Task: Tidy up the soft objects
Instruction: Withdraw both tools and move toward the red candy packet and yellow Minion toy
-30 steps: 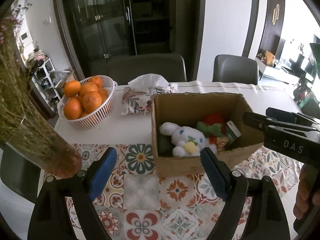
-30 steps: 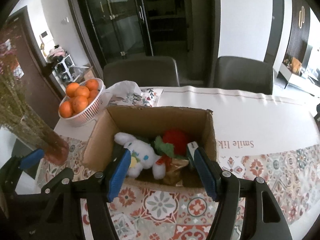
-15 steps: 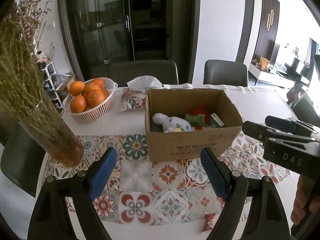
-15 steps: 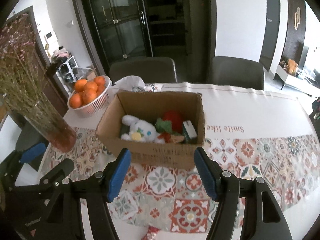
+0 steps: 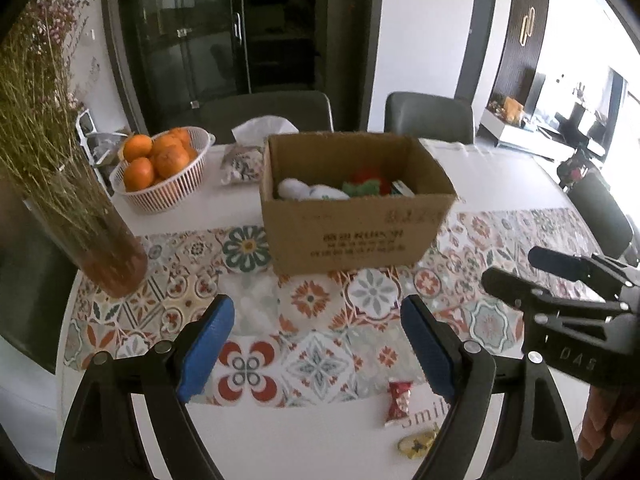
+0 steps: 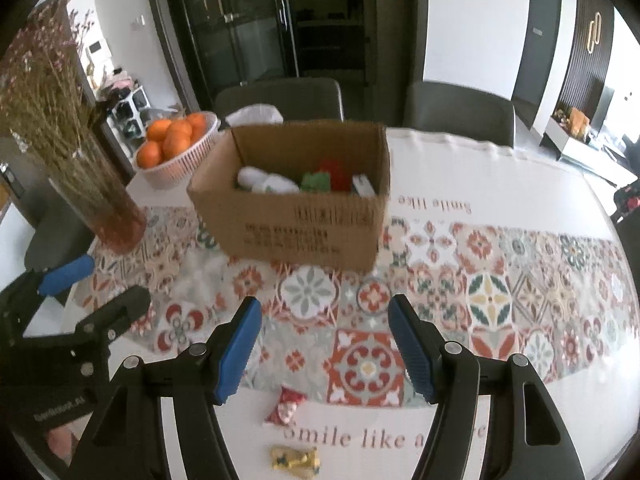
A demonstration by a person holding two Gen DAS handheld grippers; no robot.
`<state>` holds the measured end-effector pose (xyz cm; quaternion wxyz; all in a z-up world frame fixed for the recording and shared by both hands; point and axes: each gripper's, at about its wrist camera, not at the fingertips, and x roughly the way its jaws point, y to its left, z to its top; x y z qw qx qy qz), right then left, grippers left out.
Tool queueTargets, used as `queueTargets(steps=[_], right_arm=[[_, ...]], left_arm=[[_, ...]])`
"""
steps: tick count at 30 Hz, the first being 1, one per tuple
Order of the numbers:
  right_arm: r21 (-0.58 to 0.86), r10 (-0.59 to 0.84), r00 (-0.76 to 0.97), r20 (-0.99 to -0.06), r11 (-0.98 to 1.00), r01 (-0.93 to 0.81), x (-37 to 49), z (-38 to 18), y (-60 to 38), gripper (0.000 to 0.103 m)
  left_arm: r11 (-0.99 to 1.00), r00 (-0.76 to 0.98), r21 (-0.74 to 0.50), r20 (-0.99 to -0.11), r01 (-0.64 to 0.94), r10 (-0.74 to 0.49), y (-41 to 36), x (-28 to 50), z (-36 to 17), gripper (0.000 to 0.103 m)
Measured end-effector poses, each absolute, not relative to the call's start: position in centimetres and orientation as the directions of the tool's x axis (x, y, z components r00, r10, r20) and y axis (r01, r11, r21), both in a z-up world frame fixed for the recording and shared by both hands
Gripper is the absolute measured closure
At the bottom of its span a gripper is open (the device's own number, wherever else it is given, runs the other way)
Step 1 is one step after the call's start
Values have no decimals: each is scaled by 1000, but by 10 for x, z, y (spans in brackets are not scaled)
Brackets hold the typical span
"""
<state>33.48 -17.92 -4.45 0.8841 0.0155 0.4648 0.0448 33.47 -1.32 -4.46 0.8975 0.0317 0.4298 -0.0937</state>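
Both tongs, left (image 5: 316, 346) and right (image 6: 325, 354), are hanging apart and empty over the patterned tabletop (image 6: 500, 292); two crinkly candy packets (image 6: 286, 402) are lying near, the cardboard box (image 6: 296, 224) of plush toys far.

Ahead of my left gripper (image 5: 314, 346) and right gripper (image 6: 325, 350), both with jaws apart and empty, the patterned runner (image 6: 500, 280) lies bare up to the cardboard box (image 6: 296, 232). The box blocks the centre; its top is open. The vase (image 5: 108, 256) and orange basket (image 5: 160, 184) obstruct the left. A red packet (image 6: 285, 405) and yellow packet (image 6: 295, 461) lie near the table edge.
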Motion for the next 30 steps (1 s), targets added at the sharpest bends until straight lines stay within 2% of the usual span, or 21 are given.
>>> queueTargets(steps=[19,30], right_arm=[[180,163,336,-928,984,18,271,-124,-188,36],[235,220,208,-953,971,53,254,-163,-178,36]], left_arm=[[941,432,-39,-881,337,-191,-40,307,-104,22],[918,315,-68,-927,391,-203,-48,305,-140,22]])
